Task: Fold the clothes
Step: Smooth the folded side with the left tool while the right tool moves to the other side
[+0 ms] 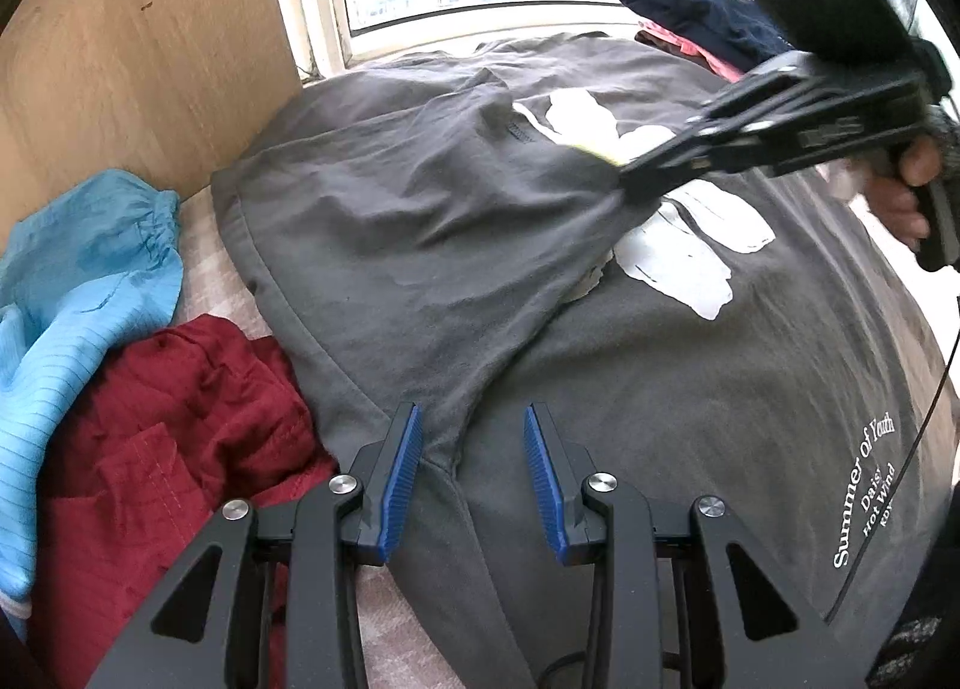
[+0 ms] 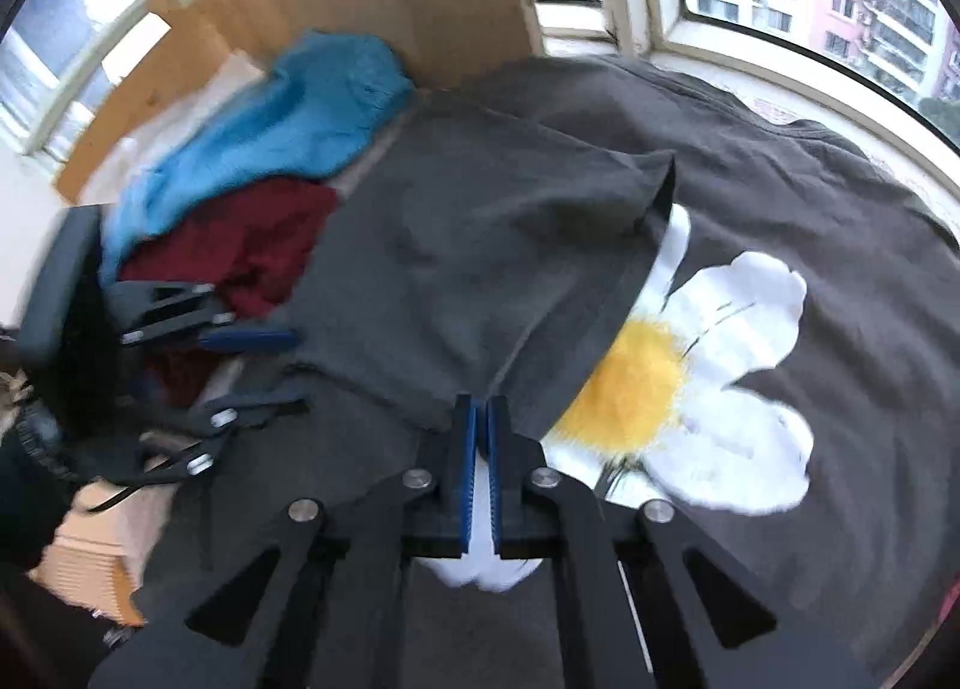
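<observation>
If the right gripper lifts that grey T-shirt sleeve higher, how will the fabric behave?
Probably floppy: the grey T-shirt already drapes in soft creases from the right gripper, which is shut on its sleeve. Likely light, since a thin pinch tents it. It may drag the folded flap off the daisy print.

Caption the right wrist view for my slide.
Right gripper shut on the folded-over sleeve of a grey T-shirt, beside its daisy print.
</observation>
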`<action>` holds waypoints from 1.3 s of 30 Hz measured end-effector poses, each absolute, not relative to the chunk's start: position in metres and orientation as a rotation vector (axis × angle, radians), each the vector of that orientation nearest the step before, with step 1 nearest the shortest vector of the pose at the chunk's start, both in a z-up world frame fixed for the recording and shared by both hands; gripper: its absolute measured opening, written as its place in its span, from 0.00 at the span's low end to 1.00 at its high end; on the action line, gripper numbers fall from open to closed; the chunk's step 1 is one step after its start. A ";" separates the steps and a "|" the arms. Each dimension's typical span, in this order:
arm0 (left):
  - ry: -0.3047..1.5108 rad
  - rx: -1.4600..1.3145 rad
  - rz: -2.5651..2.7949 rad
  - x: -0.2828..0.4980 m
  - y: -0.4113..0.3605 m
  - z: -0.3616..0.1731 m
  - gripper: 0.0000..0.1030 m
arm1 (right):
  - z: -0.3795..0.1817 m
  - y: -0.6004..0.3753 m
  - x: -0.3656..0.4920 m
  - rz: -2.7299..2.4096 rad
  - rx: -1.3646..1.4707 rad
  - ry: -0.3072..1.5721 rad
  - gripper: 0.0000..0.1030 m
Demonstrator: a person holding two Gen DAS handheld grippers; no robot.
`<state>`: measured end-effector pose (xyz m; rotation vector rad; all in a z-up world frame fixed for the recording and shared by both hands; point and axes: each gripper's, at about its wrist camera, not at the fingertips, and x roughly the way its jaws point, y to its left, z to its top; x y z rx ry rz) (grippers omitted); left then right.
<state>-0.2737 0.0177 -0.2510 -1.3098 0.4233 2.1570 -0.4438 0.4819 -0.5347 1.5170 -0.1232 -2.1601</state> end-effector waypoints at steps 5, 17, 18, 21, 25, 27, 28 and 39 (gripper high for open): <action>0.426 -1.312 2.153 -0.274 0.018 -0.251 0.32 | -0.546 0.488 -0.445 -2.217 1.662 -0.022 0.16; 0.515 -1.285 2.223 -0.275 0.021 -0.250 0.34 | -0.512 0.415 -0.551 -2.248 1.360 0.192 0.40; 0.519 -1.282 2.237 -0.276 0.020 -0.250 0.32 | -0.514 0.403 -0.561 -2.236 1.343 0.220 0.40; 0.530 -1.271 2.278 -0.278 0.017 -0.249 0.15 | -0.528 0.370 -0.593 -2.198 1.338 0.299 0.40; 0.447 -1.272 2.323 -0.282 0.006 -0.245 0.13 | -0.542 0.347 -0.615 -2.182 1.341 0.391 0.40; 0.412 -1.269 2.340 -0.283 0.001 -0.242 0.13 | -0.548 0.341 -0.622 -2.161 1.355 0.389 0.40; 0.406 -1.265 2.350 -0.282 -0.001 -0.242 0.13 | -0.551 0.338 -0.625 -2.152 1.364 0.397 0.40; 0.417 -1.214 2.439 -0.277 -0.001 -0.240 0.08 | -0.550 0.321 -0.627 -2.097 1.307 0.411 0.06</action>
